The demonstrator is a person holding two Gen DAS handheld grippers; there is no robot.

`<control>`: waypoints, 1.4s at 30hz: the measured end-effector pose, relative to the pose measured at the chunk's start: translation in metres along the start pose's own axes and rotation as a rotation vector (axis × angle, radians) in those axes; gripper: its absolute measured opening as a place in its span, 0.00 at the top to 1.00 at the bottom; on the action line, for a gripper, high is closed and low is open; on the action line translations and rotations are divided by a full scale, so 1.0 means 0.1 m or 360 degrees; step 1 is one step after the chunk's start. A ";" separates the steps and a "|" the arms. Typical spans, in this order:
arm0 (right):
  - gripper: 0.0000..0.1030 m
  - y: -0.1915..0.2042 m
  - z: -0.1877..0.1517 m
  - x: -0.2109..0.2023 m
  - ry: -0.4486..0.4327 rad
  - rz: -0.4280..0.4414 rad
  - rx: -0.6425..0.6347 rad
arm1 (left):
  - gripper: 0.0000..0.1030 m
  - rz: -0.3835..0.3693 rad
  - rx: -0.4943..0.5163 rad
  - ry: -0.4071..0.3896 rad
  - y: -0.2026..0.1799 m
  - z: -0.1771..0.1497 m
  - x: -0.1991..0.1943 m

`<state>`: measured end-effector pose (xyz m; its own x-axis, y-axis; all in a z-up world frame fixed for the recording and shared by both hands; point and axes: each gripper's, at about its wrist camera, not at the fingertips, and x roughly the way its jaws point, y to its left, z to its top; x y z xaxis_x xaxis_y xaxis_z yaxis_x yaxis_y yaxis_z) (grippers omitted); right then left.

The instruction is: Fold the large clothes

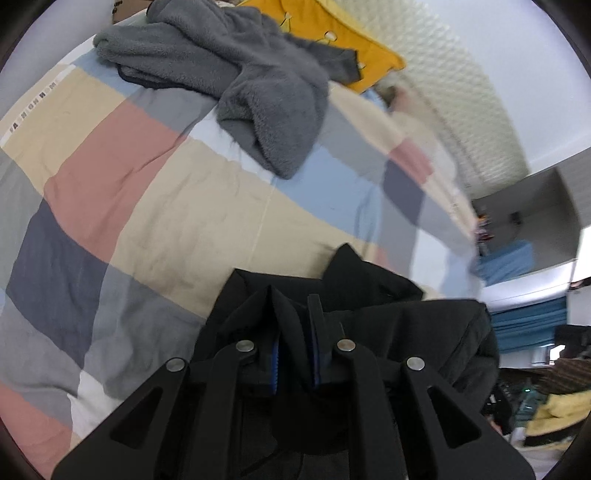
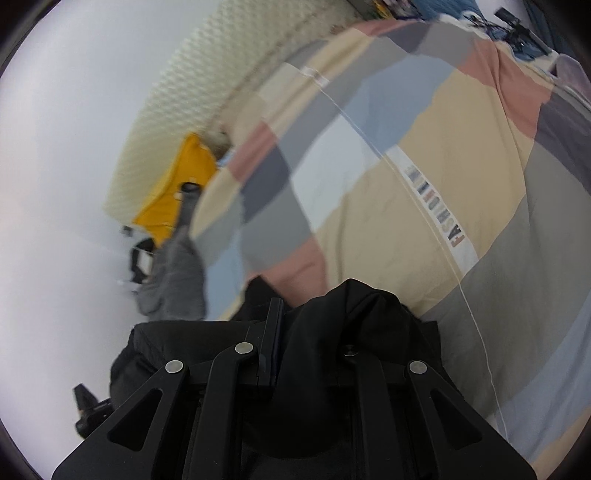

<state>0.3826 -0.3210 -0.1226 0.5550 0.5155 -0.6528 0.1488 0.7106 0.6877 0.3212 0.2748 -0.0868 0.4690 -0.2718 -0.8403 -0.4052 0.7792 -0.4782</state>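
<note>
A black garment [image 1: 388, 314] is bunched between the fingers of my left gripper [image 1: 295, 317], which is shut on it just above the patchwork bedspread [image 1: 166, 206]. In the right wrist view the same black garment [image 2: 354, 314] drapes over my right gripper [image 2: 295, 325], which is shut on it; the cloth hides the right finger. The garment hangs lifted between both grippers over the bed [image 2: 424, 184].
A grey fleece garment [image 1: 240, 74] lies crumpled at the far end of the bed, also seen in the right wrist view [image 2: 173, 273]. A yellow pillow [image 1: 332, 33] sits by the quilted headboard [image 1: 461, 92]. Room clutter [image 1: 535, 387] lies past the bed's right edge.
</note>
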 end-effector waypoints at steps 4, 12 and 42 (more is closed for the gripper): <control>0.90 -0.14 0.06 0.36 0.0052 -0.0088 0.0022 | 0.87 0.0143 0.0073 0.0020 -0.14 0.08 0.29; 0.91 -0.39 0.07 0.86 0.0164 -0.0177 0.0099 | 0.87 0.0275 0.0178 0.0101 -0.27 0.18 0.81; 0.31 -0.20 -0.22 -0.30 -0.0066 -0.0239 -0.0112 | 0.22 0.0256 0.0333 -0.0059 -0.56 -0.18 -0.13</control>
<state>0.3455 -0.3404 -0.1240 0.5644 0.3821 -0.7318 0.1757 0.8106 0.5587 0.3230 0.2247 -0.0539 0.4414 -0.1170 -0.8896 -0.3075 0.9117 -0.2725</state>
